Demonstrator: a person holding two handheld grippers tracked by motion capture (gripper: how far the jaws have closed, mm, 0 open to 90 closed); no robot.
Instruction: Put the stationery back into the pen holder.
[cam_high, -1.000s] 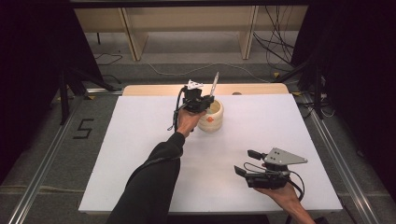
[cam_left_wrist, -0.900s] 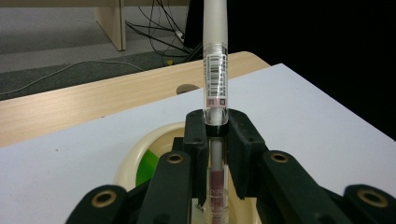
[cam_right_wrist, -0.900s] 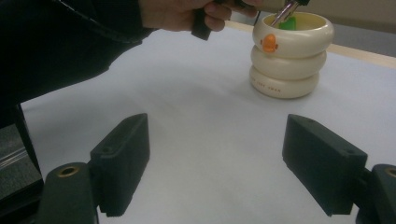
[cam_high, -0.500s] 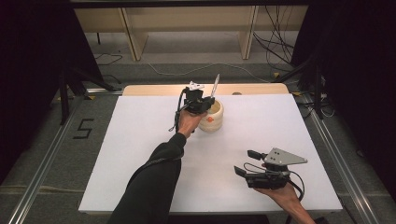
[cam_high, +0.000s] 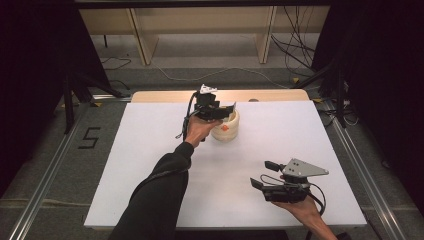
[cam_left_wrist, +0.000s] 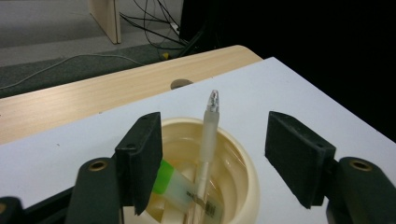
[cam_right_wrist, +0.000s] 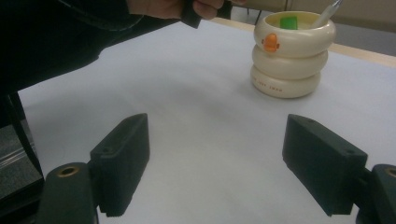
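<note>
A cream ringed cup with an orange mark stands on the white table top, toward the back middle. In the left gripper view a translucent pen stands upright in the cup, beside a green-capped marker. My left gripper hovers right over the cup. Its jaws have just been opening and now stand apart, the pen between them untouched. My right gripper rests low at the front right, open and empty, facing the cup.
A bare wooden strip with a round hole runs along the table's far edge. Beyond it are shelf legs and floor cables. A "5" is marked on the floor to the left. The person's dark sleeve crosses the table's front middle.
The pen stuck up high from the shut left gripper before; now the jaws are apart and the pen sits lower, in the cup. The right gripper has not moved.
</note>
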